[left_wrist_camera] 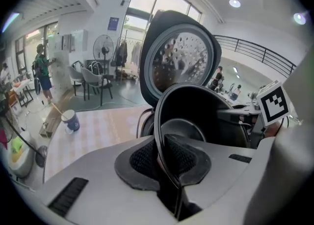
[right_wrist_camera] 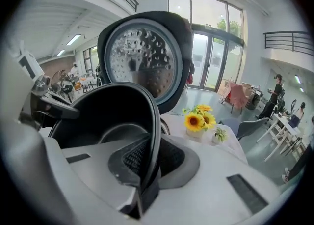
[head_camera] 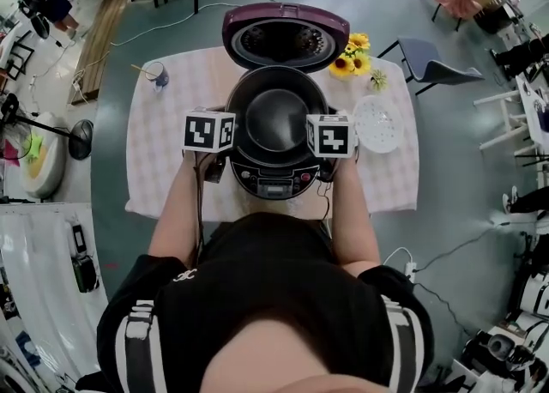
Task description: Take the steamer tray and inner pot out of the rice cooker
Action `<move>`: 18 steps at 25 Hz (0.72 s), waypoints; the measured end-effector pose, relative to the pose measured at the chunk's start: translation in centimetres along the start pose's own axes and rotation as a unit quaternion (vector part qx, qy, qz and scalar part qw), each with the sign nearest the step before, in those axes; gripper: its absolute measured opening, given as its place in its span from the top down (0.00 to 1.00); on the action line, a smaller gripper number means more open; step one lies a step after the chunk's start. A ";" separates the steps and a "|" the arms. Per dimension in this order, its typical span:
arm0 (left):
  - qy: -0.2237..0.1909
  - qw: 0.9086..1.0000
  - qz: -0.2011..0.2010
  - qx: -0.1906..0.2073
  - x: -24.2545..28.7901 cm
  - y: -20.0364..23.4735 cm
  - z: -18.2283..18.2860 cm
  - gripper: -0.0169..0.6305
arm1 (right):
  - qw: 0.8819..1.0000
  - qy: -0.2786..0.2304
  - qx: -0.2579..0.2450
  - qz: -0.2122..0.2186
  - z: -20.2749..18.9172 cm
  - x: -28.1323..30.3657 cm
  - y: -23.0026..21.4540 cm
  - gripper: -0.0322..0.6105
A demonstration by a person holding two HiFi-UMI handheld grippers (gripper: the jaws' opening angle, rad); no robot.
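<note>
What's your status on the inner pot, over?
Left gripper, right gripper shut on inner pot rim. Steamer tray already on table. Lid open, nothing blocking.

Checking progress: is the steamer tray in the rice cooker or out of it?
Out. The steamer tray lies on the tablecloth, right of the rice cooker.

Black inner pot upright over cooker; steamer tray beside.

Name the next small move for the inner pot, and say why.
Probably lift the inner pot straight up, level: the left gripper and right gripper each clamp its rim on opposite sides, it does not look clear of the rice cooker, and the steamer tray already lies beside it.
</note>
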State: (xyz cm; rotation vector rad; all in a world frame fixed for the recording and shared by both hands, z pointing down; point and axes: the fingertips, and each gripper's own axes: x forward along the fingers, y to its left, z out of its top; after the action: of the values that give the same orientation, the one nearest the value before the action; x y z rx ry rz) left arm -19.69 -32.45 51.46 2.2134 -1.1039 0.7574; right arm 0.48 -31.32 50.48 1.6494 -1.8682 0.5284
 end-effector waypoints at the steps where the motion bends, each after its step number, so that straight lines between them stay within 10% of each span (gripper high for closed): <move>1: -0.008 1.000 0.000 0.006 -0.5 -0.3 0.3 0.91 | 1.000 -0.008 0.001 -0.003 0.3 -0.7 -0.1 0.93; 18: -0.137 0.979 -0.079 0.128 -3.5 -13.1 5.7 0.91 | 0.982 -0.120 0.056 -0.131 -1.1 -14.0 -8.6 0.93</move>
State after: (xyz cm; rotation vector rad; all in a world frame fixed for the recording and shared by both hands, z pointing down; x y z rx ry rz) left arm -9.28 -27.81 42.20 2.6512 -0.9834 0.5620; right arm 9.96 -21.39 41.37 2.0761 -1.7707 0.3401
